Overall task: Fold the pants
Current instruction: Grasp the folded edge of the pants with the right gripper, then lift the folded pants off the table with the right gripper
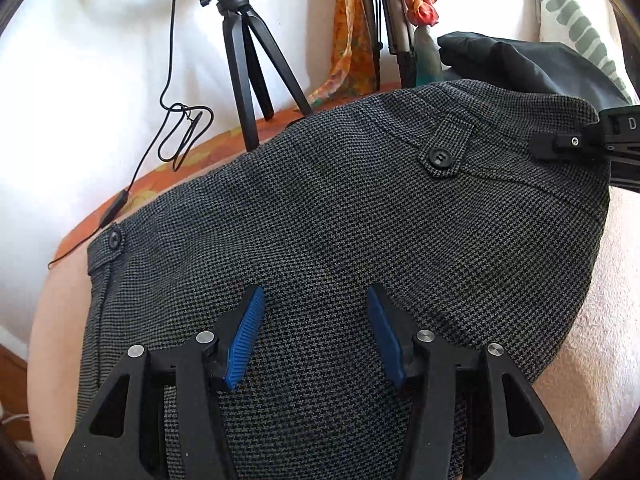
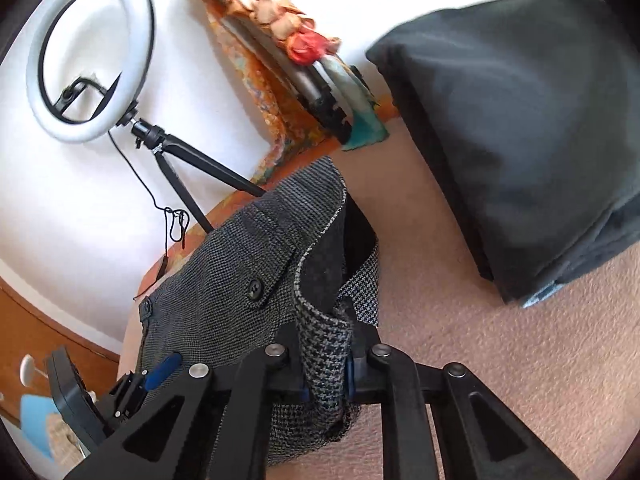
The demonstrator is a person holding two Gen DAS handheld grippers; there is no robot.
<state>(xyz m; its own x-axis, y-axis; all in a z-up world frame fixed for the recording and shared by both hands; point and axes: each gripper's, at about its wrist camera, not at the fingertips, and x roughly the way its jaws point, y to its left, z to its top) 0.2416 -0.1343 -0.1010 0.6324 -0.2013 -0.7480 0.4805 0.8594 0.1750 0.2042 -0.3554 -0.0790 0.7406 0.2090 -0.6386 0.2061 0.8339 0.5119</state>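
Grey houndstooth pants (image 1: 340, 240) lie on a pinkish blanket, waistband with black buttons at the far side. My left gripper (image 1: 316, 300) is open, its blue pads (image 1: 246, 336) hovering just over the middle of the fabric. My right gripper (image 2: 326, 372) is shut on the pants' waistband edge (image 2: 320, 344) and lifts it, showing the dark lining. The right gripper also shows in the left wrist view (image 1: 560, 144) at the pants' right corner. The left gripper shows in the right wrist view (image 2: 160, 372) at lower left.
A folded black garment (image 2: 520, 128) lies on the blanket (image 2: 480, 340) at the far right. A ring light on a black tripod (image 1: 244, 64) with a dangling cable stands at the back left against a white wall. Orange patterned cloth (image 1: 352, 40) hangs behind.
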